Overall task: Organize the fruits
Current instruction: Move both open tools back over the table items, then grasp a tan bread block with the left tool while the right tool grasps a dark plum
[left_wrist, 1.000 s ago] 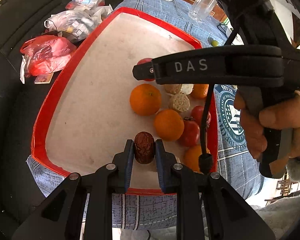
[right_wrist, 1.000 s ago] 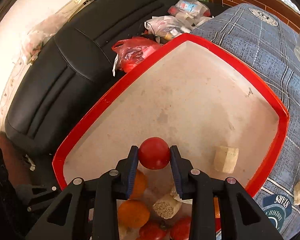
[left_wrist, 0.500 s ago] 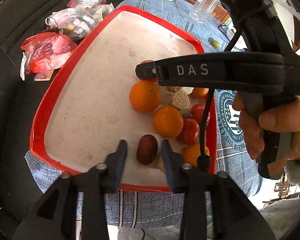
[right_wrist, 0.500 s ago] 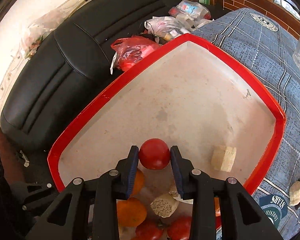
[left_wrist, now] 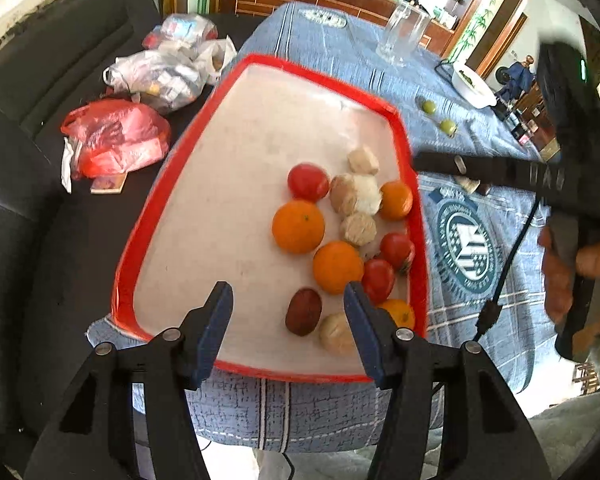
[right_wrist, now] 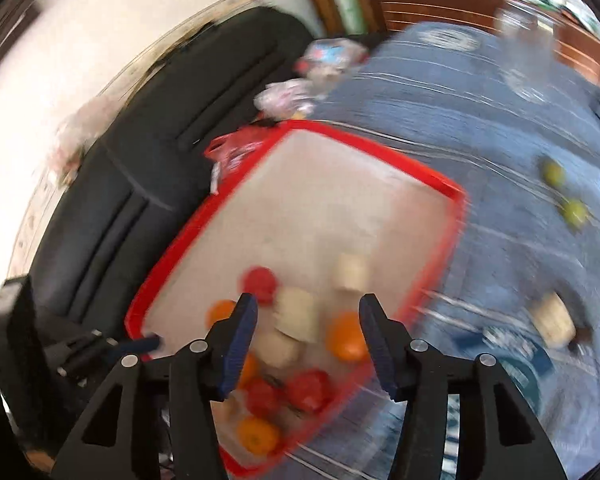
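Observation:
A red-rimmed tray (left_wrist: 140, 236) holds oranges (left_wrist: 298, 226), tomatoes (left_wrist: 308, 181), pale cut pieces (left_wrist: 358, 229) and a dark red date (left_wrist: 303, 312). My left gripper (left_wrist: 288, 304) is open and empty, raised above the date near the tray's front edge. My right gripper (right_wrist: 306, 316) is open and empty, above the tray's right part; its view is blurred by motion. The tomato (right_wrist: 260, 280) it held lies on the tray (right_wrist: 452, 216). The right gripper's body (left_wrist: 540, 176) shows right of the tray in the left wrist view.
Two green fruits (left_wrist: 438, 116) and a pale piece (right_wrist: 552, 320) lie on the blue tablecloth (left_wrist: 480, 280). A glass jar (left_wrist: 404, 32) and a white bowl (left_wrist: 474, 86) stand further back. Plastic bags (left_wrist: 116, 136) lie on the black sofa (left_wrist: 28, 80) at left.
My left gripper opened, dropped the date on the tray and pulled back. My right gripper let go of the tomato, opened and swung right, away from over the tray.

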